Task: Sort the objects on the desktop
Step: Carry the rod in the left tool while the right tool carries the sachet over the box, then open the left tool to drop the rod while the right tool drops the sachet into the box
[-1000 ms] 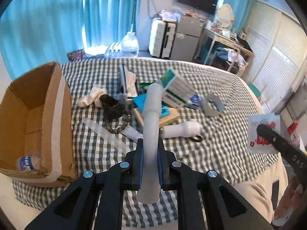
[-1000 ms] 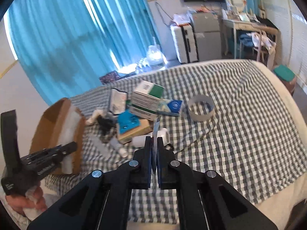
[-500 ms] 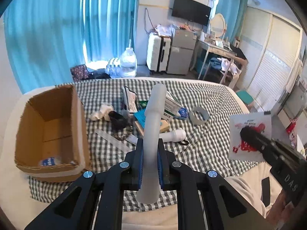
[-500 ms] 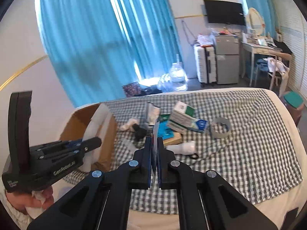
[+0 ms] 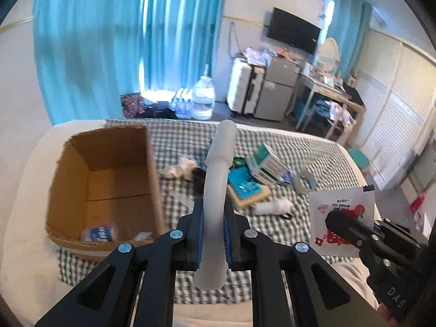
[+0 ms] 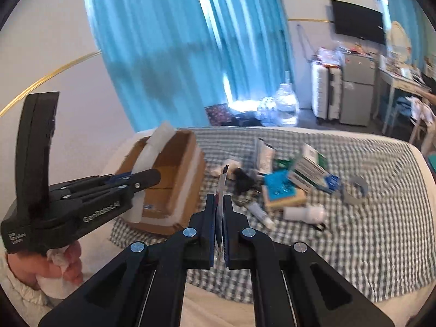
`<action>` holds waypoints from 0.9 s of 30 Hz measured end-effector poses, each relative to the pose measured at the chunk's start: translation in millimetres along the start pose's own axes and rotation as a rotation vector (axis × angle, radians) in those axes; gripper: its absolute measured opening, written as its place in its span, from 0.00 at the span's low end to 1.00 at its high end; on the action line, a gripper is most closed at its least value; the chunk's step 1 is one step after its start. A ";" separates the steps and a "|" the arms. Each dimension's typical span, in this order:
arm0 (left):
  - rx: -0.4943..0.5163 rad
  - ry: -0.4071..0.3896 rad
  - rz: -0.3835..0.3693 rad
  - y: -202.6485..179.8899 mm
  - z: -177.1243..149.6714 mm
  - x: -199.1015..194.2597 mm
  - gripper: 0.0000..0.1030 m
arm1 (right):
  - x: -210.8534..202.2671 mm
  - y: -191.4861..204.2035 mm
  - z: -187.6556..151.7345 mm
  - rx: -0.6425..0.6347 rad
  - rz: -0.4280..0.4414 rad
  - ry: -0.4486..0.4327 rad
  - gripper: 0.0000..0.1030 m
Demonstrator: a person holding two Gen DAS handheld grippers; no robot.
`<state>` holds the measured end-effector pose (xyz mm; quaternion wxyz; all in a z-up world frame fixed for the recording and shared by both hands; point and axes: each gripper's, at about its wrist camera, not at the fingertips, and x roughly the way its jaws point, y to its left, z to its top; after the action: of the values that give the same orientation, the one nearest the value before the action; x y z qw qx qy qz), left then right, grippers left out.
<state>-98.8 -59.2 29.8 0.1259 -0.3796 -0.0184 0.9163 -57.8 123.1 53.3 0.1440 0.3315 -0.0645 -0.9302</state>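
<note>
My left gripper is shut on a curved white foam strip and holds it above the near edge of the checkered table, just right of the open cardboard box. My right gripper is shut on a flat white sachet with red print, seen edge-on; the sachet also shows in the left wrist view. The left gripper with its foam strip shows in the right wrist view, in front of the box.
On the checkered cloth lie a green-white carton, a blue item on a tan box, a grey tape roll, a white bottle, a black item and crumpled tissue. A small blue-labelled bottle lies in the box.
Both grippers have risen and pulled back from the table, each still holding its item. The left gripper has shifted left, so the box now sits closer to its centre.
</note>
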 end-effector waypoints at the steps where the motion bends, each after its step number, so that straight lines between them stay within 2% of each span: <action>1: -0.006 -0.004 0.006 10.3 1.1 -1.2 0.12 | 3.8 5.0 3.7 -0.008 0.008 0.001 0.04; 12: -0.127 0.049 0.181 140.8 15.4 27.6 0.12 | 97.0 85.1 42.8 -0.100 0.161 0.094 0.04; 18: -0.185 0.119 0.185 186.7 8.7 72.4 0.12 | 167.5 98.7 47.8 -0.077 0.202 0.194 0.04; 27: -0.206 0.230 0.209 221.0 8.4 144.1 0.12 | 256.0 108.7 56.0 -0.057 0.211 0.301 0.05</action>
<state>-250.5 -237.2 -92.5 -0.0080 -0.4926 -0.0580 0.8683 -258.0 -58.4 -33.1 0.2581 0.4540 -0.0502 -0.8513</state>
